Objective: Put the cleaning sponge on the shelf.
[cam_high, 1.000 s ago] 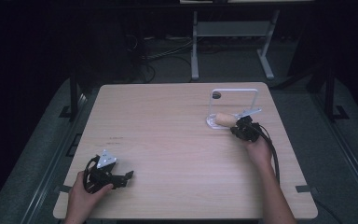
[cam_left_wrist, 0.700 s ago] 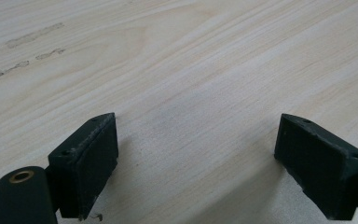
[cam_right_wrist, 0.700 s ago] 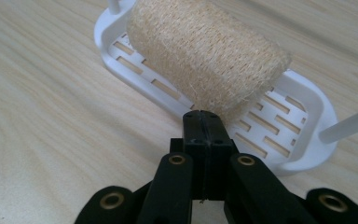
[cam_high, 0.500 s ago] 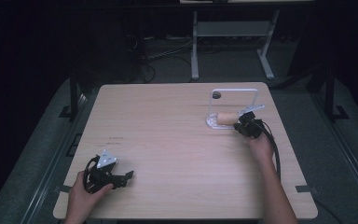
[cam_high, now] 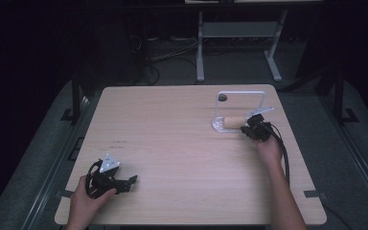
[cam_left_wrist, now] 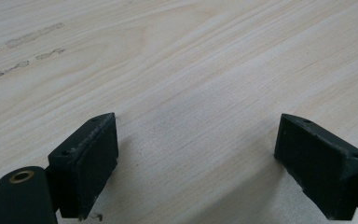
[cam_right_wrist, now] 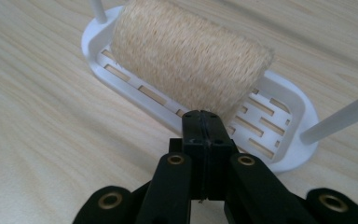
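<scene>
Loofah roll (cam_right_wrist: 191, 58): lies in white rack (cam_right_wrist: 289, 100), long axis across the table. Right gripper (cam_right_wrist: 201, 122) clenched empty (jaws touching); left gripper (cam_left_wrist: 196, 154) released.

Hand-held gripper (cam_left_wrist: 196, 158) agape — bare tabletop (cam_left_wrist: 191, 70)

The tabletop (cam_high: 172, 129) is pale wood with fine streaked grain and a few faint dark marks. The white rack (cam_right_wrist: 279, 116) has a slotted base and thin white rods. The roll (cam_right_wrist: 191, 56) on it is straw-beige, coarsely fibrous. Both grippers' jaws are matte black, with small brass-coloured rivets.
</scene>
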Motion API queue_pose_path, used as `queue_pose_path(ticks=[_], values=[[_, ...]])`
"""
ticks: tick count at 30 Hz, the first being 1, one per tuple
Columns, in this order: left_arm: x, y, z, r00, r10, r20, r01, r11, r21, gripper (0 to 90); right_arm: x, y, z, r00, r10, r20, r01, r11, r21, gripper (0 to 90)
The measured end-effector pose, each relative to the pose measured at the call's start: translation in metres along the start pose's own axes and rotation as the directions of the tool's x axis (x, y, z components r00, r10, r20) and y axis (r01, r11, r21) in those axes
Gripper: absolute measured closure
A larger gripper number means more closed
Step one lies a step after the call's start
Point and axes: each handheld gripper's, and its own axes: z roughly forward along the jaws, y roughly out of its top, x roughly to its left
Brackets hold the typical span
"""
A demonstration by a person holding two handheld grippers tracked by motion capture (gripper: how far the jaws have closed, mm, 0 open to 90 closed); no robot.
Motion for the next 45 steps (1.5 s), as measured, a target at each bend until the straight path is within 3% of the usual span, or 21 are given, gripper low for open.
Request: queue_pose_path(ticks=[5, 17, 24, 29, 37, 45], values=[[0.0, 0.0, 0.0, 1.0, 0.0, 0.0, 0.0, 1.0, 0.0, 12.9, 0.003, -0.002, -0.004, 0.9999, 0.011, -0.007, -0.011, 1.0, -0.006, 78.7], [0.0, 0.0, 0.0, 1.0, 0.001, -0.001, -0.001, 1.0, -0.003, 12.9, 0.013, -0.011, -0.017, 0.9992, 0.004, -0.04, -0.006, 1.0, -0.028, 34.6], [0.0, 0.0, 0.0, 1.0, 0.002, 0.0, -0.002, 1.0, -0.001, 12.9, 0.02, -0.016, -0.026, 0.9977, 0.016, -0.067, -0.02, 0.998, -0.059, 18.2], [0.0, 0.0, 0.0, 1.0, 0.002, -0.001, -0.002, 1.0, -0.002, 12.9, 0.029, -0.02, -0.034, 0.9977, -0.004, -0.068, 0.0, 0.997, -0.072, 13.9], [0.0, 0.0, 0.0, 1.0, 0.002, -0.001, -0.002, 1.0, -0.001, 12.9, 0.043, -0.031, -0.043, 0.9973, 0.0, -0.074, -0.006, 0.997, -0.083, 8.8], [0.0, 0.0, 0.0, 1.0, 0.002, -0.001, -0.002, 1.0, -0.001, 12.9, 0.057, -0.044, -0.051, 0.9965, -0.008, -0.083, 0.001, 0.997, -0.083, 8.4]])
